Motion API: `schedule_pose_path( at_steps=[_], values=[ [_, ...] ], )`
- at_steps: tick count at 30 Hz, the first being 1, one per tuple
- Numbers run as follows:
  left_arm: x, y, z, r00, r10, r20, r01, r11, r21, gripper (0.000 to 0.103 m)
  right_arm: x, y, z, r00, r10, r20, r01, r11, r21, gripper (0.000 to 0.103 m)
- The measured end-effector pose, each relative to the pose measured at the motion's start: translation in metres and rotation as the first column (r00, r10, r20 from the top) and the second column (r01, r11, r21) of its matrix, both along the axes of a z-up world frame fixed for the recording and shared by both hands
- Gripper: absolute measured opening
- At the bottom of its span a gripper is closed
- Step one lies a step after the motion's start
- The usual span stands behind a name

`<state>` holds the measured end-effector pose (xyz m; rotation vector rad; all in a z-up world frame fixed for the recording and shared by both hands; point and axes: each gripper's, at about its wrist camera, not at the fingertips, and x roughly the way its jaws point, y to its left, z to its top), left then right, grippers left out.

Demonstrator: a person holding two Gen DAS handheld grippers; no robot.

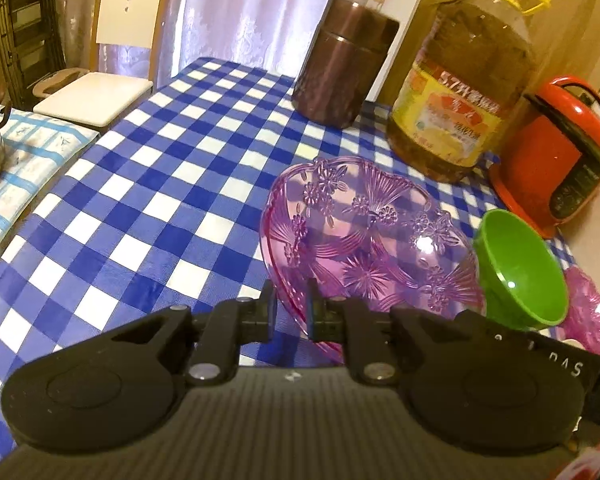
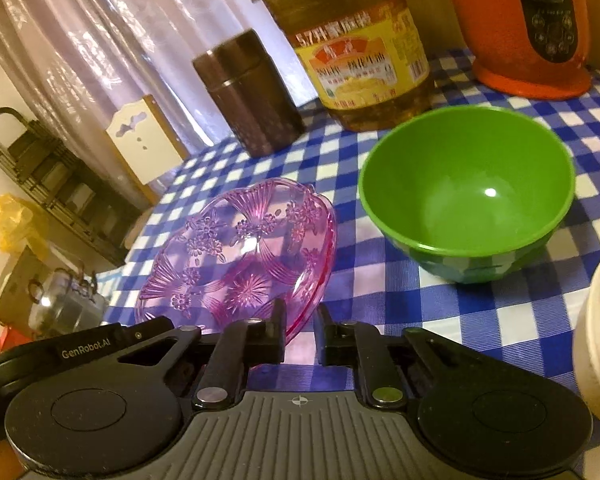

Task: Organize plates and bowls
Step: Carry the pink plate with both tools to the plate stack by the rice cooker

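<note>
Holds purple plate [image 1: 364,240] by its near rim, tilted above tablecloth [image 1: 160,200], left gripper [image 1: 292,308] and right gripper [image 2: 300,320] both clenched on it; leaves green bowl [image 2: 466,184] beside it, apparently nothing yet stacked.

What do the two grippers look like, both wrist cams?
Both match: the left gripper and right gripper have black fingers on black linkage arms with silver pivot pins, two round black discs, and a grey ribbed plate between with a small crosshair mark. White "GenRobot.AI" lettering shows at the left edge of the right view. No cables or sleeves visible.
</note>
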<state>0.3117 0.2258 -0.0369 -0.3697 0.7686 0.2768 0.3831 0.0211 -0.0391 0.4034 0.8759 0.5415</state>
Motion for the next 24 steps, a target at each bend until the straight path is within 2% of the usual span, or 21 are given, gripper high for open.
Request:
schedule_pose_path(
  at_steps=[11,15,24],
  values=[
    [-0.018,-0.03,0.03,0.998,-0.035,0.054,0.034,0.999,0.019,0.012,-0.019,-0.033,0.025,1.0,-0.014,0.02,0.013,0.999,0.045,0.014],
    [-0.022,-0.046,0.038,0.995,-0.062,0.082,0.061,0.998,0.021,0.012,-0.028,-0.048,0.036,0.998,-0.032,0.056,0.03,0.999,0.04,0.014],
    [-0.018,-0.082,0.047,0.984,-0.137,0.113,0.136,0.99,0.02,0.012,-0.038,-0.089,0.047,0.993,-0.089,0.075,0.088,0.996,0.021,0.014]
  ],
)
